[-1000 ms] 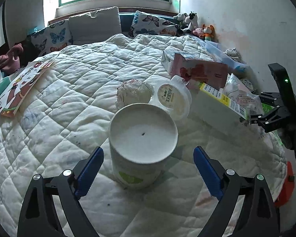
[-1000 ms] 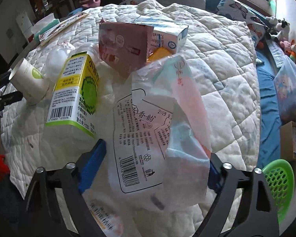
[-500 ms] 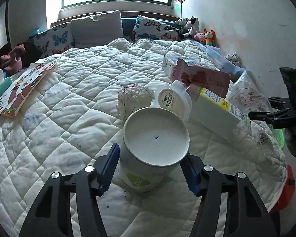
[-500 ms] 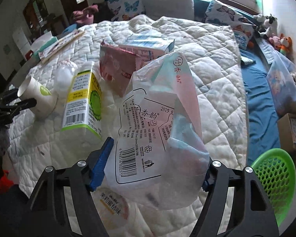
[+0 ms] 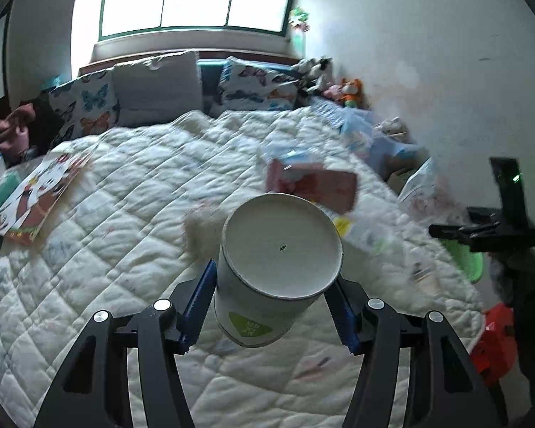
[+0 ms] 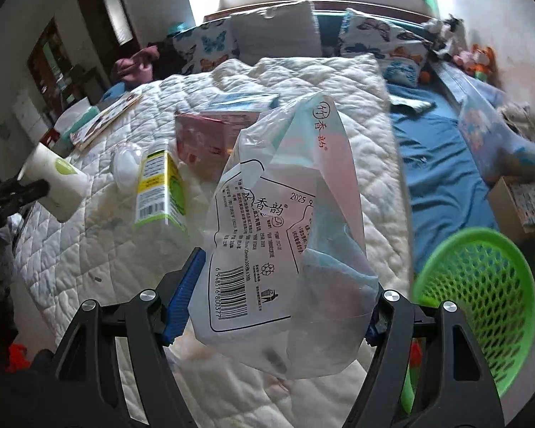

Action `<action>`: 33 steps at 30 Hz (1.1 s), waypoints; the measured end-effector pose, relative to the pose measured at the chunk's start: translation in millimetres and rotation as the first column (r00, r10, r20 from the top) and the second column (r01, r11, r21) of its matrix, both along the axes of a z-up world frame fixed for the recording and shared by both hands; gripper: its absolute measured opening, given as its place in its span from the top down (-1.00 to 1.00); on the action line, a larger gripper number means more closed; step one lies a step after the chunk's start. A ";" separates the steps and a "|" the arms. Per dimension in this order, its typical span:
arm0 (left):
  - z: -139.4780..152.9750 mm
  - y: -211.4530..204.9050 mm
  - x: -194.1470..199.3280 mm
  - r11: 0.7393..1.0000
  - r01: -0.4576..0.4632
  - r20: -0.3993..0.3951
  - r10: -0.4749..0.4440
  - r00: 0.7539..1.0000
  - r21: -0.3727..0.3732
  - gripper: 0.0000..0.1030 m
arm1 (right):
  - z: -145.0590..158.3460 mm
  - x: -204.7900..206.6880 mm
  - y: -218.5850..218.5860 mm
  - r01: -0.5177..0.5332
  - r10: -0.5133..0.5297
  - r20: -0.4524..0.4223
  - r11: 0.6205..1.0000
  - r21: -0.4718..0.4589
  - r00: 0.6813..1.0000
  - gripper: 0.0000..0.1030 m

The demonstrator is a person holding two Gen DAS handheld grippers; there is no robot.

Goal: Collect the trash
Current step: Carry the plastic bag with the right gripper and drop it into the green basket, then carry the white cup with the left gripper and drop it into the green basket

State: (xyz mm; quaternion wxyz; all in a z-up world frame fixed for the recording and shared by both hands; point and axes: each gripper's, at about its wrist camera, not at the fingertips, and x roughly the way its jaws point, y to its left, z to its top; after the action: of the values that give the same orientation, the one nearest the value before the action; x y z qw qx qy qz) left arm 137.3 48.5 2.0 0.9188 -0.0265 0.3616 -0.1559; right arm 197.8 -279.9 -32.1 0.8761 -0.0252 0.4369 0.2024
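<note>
Left gripper (image 5: 273,305) has just closed and now clamps the white paper cup with a green label (image 5: 280,267), held clear above the white quilted bedspread (image 5: 132,185). Right gripper (image 6: 274,296) has likewise closed on the clear printed plastic bag (image 6: 285,221), lifted off that bedspread, green mesh plastic basket (image 6: 481,292) beside it.

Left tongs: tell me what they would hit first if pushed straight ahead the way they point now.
The left tongs are shut on the paper cup, which leads. Beyond it, probably the white quilt near the crumpled wad, though depth is unclear.
</note>
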 end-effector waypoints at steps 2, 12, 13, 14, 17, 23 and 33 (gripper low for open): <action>9.4 -11.5 0.0 0.999 0.031 0.017 -0.031 0.999 -0.009 -0.12 | 0.0 -4.3 -12.9 0.040 -0.040 -0.003 0.999 0.004 0.999 -0.41; 33.5 -95.2 19.8 0.980 0.197 0.042 -0.196 0.980 -0.021 -0.12 | -9.2 -20.6 -104.9 0.283 -0.283 -0.035 0.959 0.003 0.958 -0.44; 35.2 -106.9 22.9 0.976 0.216 0.042 -0.215 0.976 -0.022 -0.12 | -11.7 -21.3 -113.7 0.303 -0.303 -0.042 0.953 0.005 0.952 -0.44; 36.5 -116.0 25.3 0.973 0.230 0.042 -0.229 0.972 -0.022 -0.12 | -14.8 -22.5 -124.7 0.329 -0.328 -0.050 0.944 0.005 0.943 -0.44; 40.8 -147.7 33.9 0.959 0.281 0.039 -0.280 0.959 -0.021 -0.12 | -23.8 -27.1 -149.0 0.380 -0.379 -0.064 0.925 0.004 0.923 -0.46; 45.7 -200.7 50.6 0.938 0.347 0.025 -0.347 0.937 -0.010 -0.12 | -44.1 -31.8 -189.7 0.469 -0.466 -0.102 0.883 0.008 0.879 -0.60; 43.3 -279.9 72.1 0.901 0.434 -0.018 -0.434 0.901 -0.003 -0.12 | -57.5 -39.3 -218.5 0.519 -0.515 -0.109 0.855 0.014 0.850 -0.80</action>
State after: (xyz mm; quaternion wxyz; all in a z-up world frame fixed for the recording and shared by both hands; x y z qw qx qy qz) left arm 209.4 -231.4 45.4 0.8577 0.0538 0.3670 -0.3559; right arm 158.5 -498.4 -89.5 0.8752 0.1224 0.4670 -0.0300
